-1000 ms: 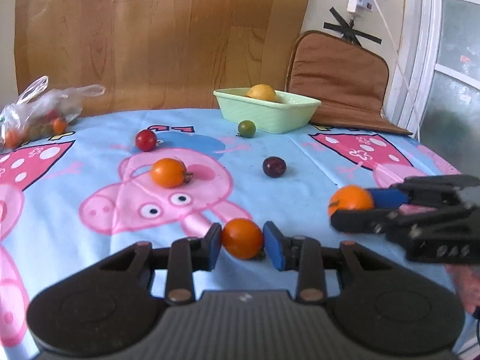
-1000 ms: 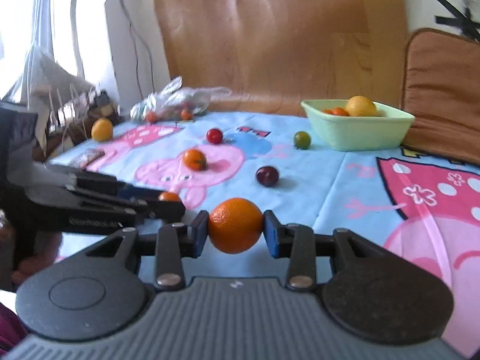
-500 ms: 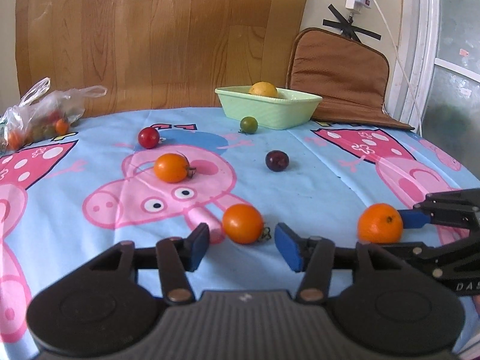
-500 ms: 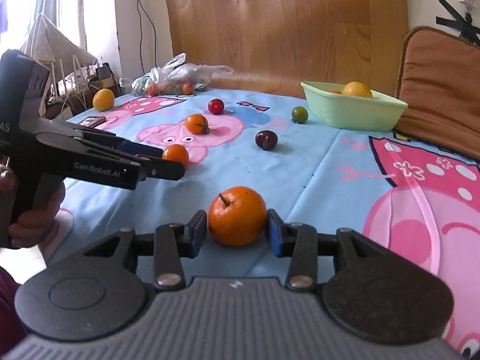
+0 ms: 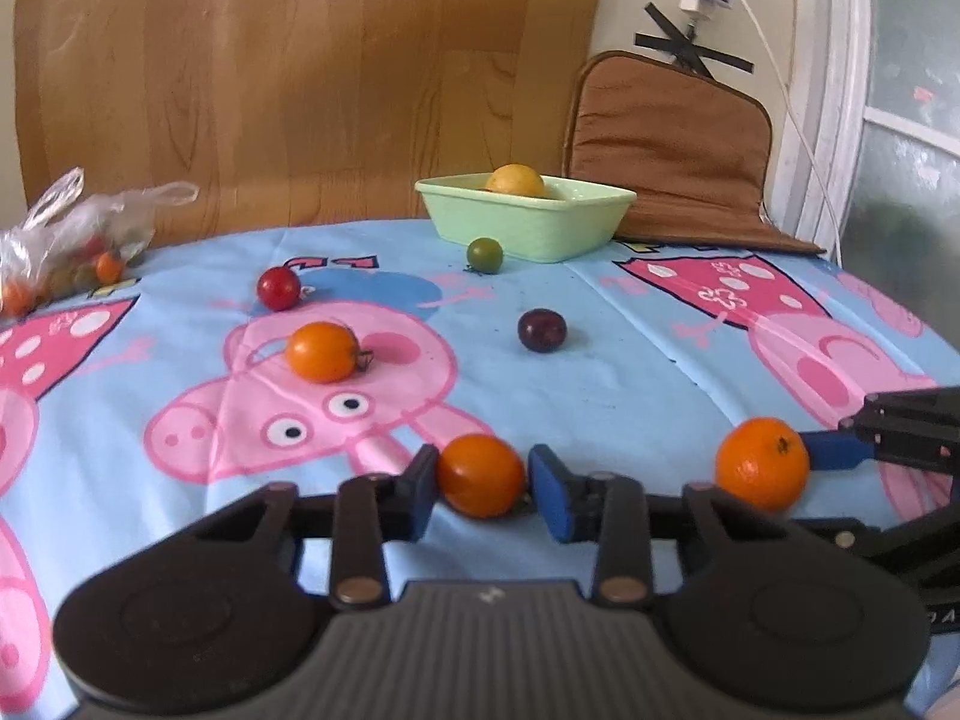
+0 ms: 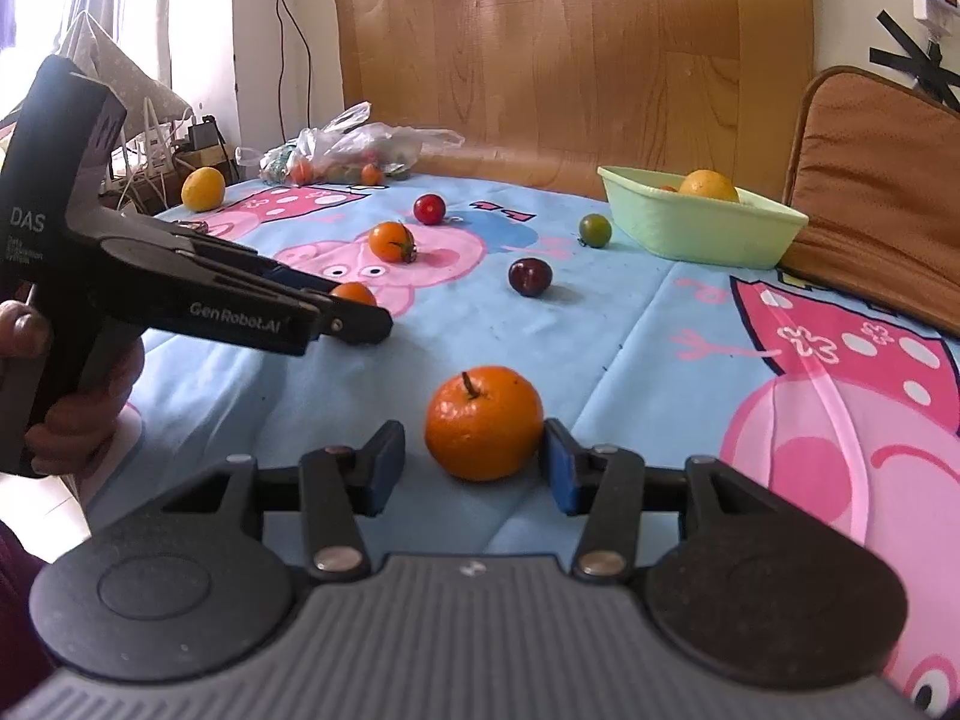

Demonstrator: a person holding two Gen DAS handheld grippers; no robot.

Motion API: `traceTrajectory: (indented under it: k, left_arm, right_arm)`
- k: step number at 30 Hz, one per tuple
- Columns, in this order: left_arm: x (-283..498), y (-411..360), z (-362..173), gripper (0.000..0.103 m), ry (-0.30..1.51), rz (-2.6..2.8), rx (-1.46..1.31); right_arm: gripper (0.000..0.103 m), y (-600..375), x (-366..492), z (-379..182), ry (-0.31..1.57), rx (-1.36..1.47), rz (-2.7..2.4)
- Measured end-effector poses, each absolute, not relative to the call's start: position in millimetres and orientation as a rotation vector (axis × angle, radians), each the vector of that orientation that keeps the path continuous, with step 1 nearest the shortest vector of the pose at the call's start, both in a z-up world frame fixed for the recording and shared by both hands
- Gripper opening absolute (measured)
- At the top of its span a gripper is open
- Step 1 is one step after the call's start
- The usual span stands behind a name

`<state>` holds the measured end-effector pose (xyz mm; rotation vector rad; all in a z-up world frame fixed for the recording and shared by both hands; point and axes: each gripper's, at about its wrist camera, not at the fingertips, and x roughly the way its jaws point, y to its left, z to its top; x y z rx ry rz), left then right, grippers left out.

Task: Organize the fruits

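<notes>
Left wrist view: the left gripper (image 5: 482, 483) closes its jaws on an orange tomato (image 5: 480, 476) at the near edge of the cartoon-print tablecloth (image 5: 630, 360), both pads against the fruit's sides. Right wrist view: the right gripper (image 6: 474, 465) is opening, an orange (image 6: 483, 422) resting on the cloth between its pads; the right pad sits at the peel, the left one stands clear, so nothing is pinched there.

Farther off lie another orange tomato (image 5: 323, 351), a red one (image 5: 278, 288), a dark plum-coloured fruit (image 5: 542, 330) and a green one (image 5: 485, 254) just in front of the pale green tub (image 5: 528, 228), which already holds a yellow fruit (image 5: 515, 180). A bag (image 5: 72, 234) of more fruit sits far left, and a lone yellow fruit (image 6: 203, 189) shows at the table's far left edge.

By the look of it, the tomato is light, smooth-skinned and soft: a hard squeeze could split it, and a loose one could let it slip or roll. Its widest girth, as now, seems the safest hold. The orange looks heavier and firmer, its dimpled peel offering better grip; taking it across the middle, stem up, should keep it steady. Round fruit set down on the cloth may roll.
</notes>
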<state>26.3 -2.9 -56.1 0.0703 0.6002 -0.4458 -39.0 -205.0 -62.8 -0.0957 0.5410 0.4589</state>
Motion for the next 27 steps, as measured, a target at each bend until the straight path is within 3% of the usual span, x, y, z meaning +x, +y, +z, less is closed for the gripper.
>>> traceTrajectory:
  k: [5,27]
  left_arm:
    - [26,-2,-57,0.031,0.597,-0.456,0.067]
    - [25,-6,-58,0.033,0.591,-0.431,0.103]
  right_arm:
    - [0.044,-201,-38,-63,0.526,-0.120,0.435]
    - [0.044,-189,-27,-62,0.527,-0.124,0.406]
